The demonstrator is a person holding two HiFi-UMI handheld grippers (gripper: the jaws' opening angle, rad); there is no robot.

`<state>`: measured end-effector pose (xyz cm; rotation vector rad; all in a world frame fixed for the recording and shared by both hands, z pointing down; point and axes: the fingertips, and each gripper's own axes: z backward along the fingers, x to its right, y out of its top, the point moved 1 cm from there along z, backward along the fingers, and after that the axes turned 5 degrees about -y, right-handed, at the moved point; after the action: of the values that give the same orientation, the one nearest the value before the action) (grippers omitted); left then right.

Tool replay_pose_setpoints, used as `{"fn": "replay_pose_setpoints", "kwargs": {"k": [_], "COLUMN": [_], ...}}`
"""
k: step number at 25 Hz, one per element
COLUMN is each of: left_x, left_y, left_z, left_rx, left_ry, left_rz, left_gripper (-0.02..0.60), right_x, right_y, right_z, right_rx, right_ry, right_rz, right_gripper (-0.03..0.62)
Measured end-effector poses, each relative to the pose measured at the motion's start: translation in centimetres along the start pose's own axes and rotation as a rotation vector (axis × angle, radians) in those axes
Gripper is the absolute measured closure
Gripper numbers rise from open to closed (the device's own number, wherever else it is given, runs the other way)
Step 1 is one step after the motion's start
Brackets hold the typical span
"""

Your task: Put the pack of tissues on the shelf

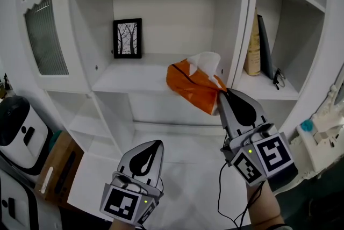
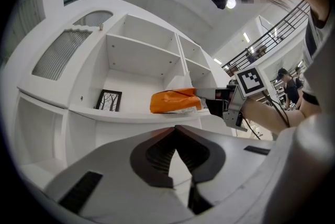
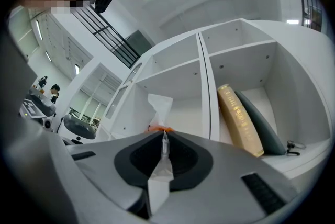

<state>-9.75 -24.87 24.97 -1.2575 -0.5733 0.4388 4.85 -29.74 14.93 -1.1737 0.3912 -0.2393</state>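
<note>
The orange pack of tissues (image 1: 191, 84) lies on the middle shelf (image 1: 129, 81) near its right end, tilted, with a white tissue (image 1: 207, 59) sticking up from it. My right gripper (image 1: 223, 92) is shut on the pack's near plastic edge. In the right gripper view the clear wrapper edge (image 3: 164, 144) is pinched between the jaws (image 3: 164, 134), and the tissue (image 3: 158, 108) rises beyond them. The left gripper view shows the pack (image 2: 174, 101) resting on the shelf board. My left gripper (image 1: 157, 144) hangs lower, in front of the shelf, shut and holding nothing (image 2: 175, 129).
A framed tree picture (image 1: 127, 38) stands at the back left of the same shelf. The right compartment holds leaning books (image 1: 252, 46) and spectacles (image 1: 278, 78). A white divider (image 1: 236, 35) stands just right of the pack. A cardboard box (image 1: 59, 170) and a white appliance (image 1: 16, 127) sit low left.
</note>
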Motion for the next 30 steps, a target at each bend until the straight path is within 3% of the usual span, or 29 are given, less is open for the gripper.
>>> {"fn": "replay_pose_setpoints", "kwargs": {"k": [5,8,12,18,30], "left_x": [-0.7,-0.9,-1.9,-2.5,-4.2], "left_y": [-0.2,-0.7,0.0,-0.9,-0.3], "left_z": [-0.4,-0.5,-0.9,-1.0,-2.1], "left_rx": [-0.015,-0.067,0.0,-0.093,-0.02], "left_ry": [0.003,-0.004,0.016,0.018,0.05], "left_rz": [0.004,0.023,-0.004,0.034,0.019], "left_gripper": [0.557,0.557,0.557,0.557,0.557], "right_x": [0.1,0.1,0.2,0.4,0.4], "right_y": [-0.4,-0.7,-1.0,-1.6,-2.6], "right_z": [-1.2,-1.9,-3.0,-4.4,-6.8], "right_rx": [-0.008,-0.015,-0.026,-0.046,-0.111], "right_ry": [-0.009,-0.016,-0.021,-0.024,-0.012], "right_rz": [0.005,0.014,0.023,0.015,0.003], "right_gripper": [0.562,0.56,0.557,0.554,0.545]}}
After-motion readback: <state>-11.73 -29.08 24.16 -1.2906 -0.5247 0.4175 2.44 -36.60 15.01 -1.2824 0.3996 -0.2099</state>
